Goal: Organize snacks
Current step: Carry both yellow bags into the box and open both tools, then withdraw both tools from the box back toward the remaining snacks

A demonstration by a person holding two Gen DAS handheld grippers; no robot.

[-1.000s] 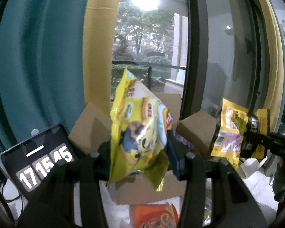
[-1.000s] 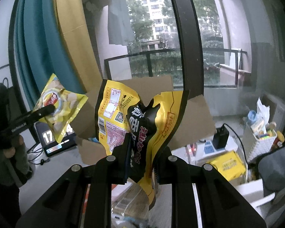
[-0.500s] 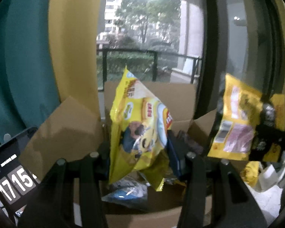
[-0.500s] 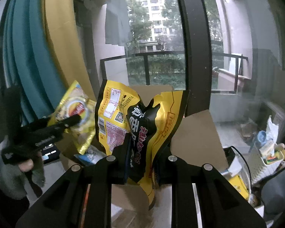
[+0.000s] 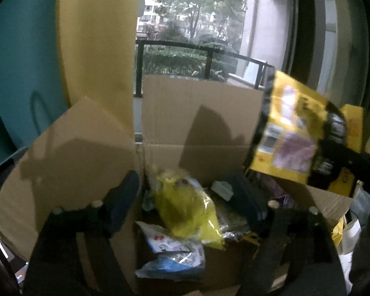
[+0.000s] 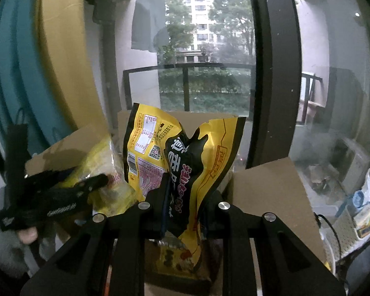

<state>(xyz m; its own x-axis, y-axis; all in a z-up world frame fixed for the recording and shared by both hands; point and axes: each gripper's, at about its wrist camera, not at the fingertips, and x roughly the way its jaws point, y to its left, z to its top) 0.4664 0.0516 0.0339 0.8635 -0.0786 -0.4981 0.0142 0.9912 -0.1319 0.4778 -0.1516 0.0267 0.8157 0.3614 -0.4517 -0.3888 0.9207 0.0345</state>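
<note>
Honestly, risky: left gripper just sprang open, chip bag blurry, probably dropping into box. Right gripper clamped on yellow pouch, could snag the flap.

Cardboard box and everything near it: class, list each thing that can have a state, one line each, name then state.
Cardboard box: flaps open, snacks inside.
Left gripper: jaws just opened, nothing between the pads.
Yellow chip bag: released, in the box.
Right gripper: shut on the yellow-and-black snack bag.
Blue-and-white packet: lying in the box.
</note>
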